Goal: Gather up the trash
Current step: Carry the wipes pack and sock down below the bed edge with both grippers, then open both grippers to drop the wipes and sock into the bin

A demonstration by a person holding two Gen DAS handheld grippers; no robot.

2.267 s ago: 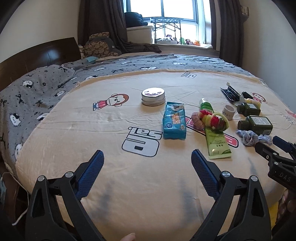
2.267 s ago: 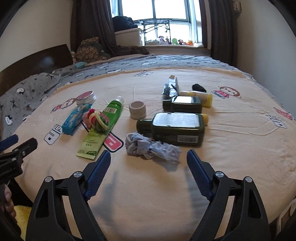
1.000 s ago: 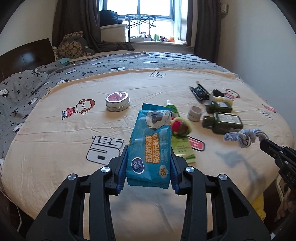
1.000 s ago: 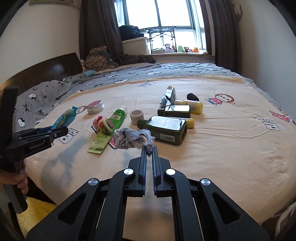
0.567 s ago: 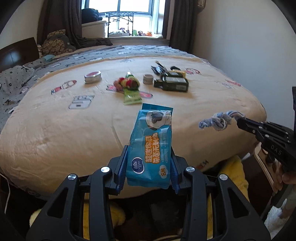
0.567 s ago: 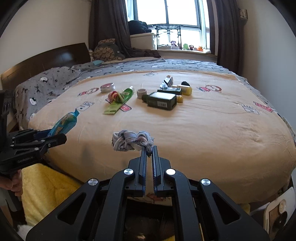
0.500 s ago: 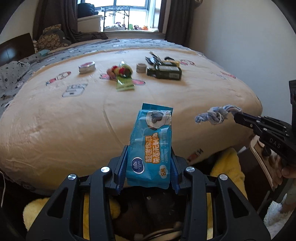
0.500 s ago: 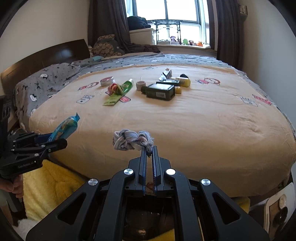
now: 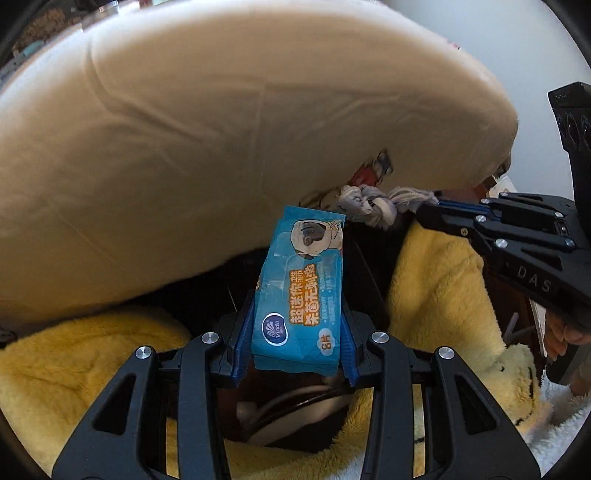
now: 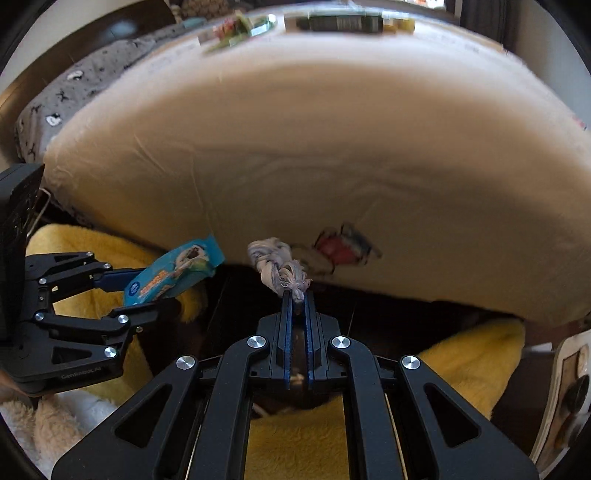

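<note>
We see both hand-held grippers off the bed, low by its foot end. The bed edge (image 9: 258, 206) curves overhead in both views, cream blanket hanging over it. Under the edge is a dark gap. Yellow fluffy fabric (image 9: 436, 295) sits on both sides of the gap and below; open room between them is narrow.

Left hand-held gripper (image 9: 295, 332) is clamped on a blue wipes pack (image 9: 301, 295), blue pads pressing its lower sides. The pack stands up out of the jaws, top end free, in the air in front of the bed edge. In the right wrist view the same pack (image 10: 173, 273) sticks out of the left hand-held gripper (image 10: 144, 291) at far left, tilted up to the right.

Right hand-held gripper (image 10: 297, 299) has its jaws almost together, pinching the tail of a knotted grey rag (image 10: 277, 266). The knot hangs free past the tips, just in front of the blanket. In the left wrist view the rag (image 9: 373, 205) and the right hand-held gripper (image 9: 432, 210) come in from the right; the rag is near the pack's top end, apart from it.

Hard to make out: a round pale rim (image 9: 295, 410) below the left jaws, mostly hidden by the hand-held gripper and pack; we cannot tell what it is. Items on the bed top (image 10: 340, 22) are blurred and cut off at the frame edge. A blurred print (image 10: 343, 247) shows on the blanket.
</note>
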